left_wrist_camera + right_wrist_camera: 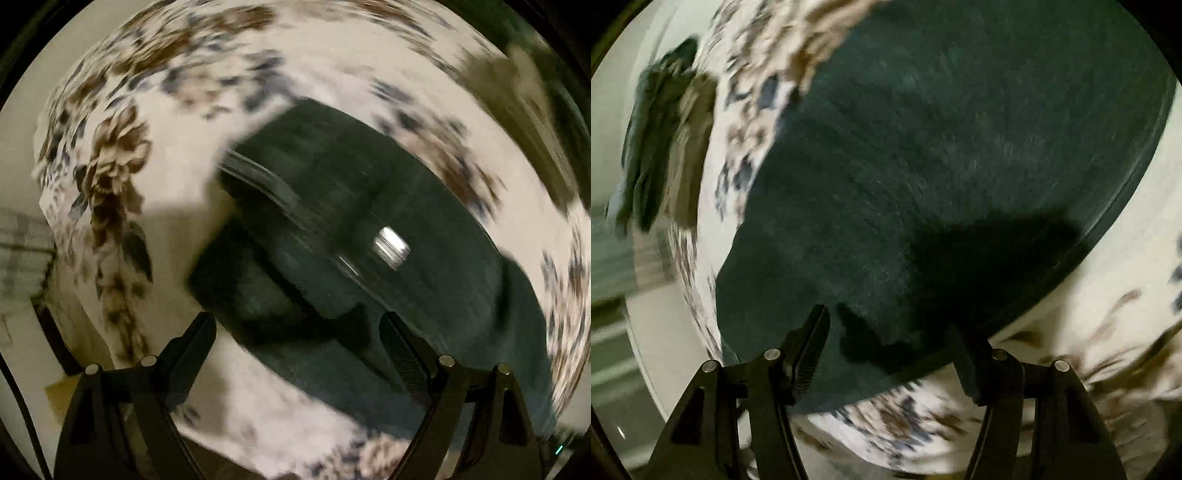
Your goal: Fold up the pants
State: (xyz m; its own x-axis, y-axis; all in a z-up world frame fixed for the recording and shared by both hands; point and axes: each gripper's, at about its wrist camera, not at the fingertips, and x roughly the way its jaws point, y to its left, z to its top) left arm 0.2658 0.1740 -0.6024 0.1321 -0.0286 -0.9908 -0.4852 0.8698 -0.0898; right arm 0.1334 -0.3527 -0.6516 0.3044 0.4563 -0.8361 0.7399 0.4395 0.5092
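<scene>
Dark green pants (388, 206) lie on a white bedsheet with a brown and blue flower print (110, 177). In the left wrist view the waistband with a silver button (392, 246) shows at the middle. My left gripper (297, 325) is open and empty, hovering over the waist end. In the right wrist view the pants (942, 147) fill the middle as a flat dark panel. My right gripper (890, 325) is open and empty above the cloth's near edge. Both views are motion-blurred.
The flowered sheet (894, 421) surrounds the pants. A heap of dark and tan clothing (661, 147) lies at the bed's far left edge in the right wrist view. The bed edge and floor (22, 258) show at the left.
</scene>
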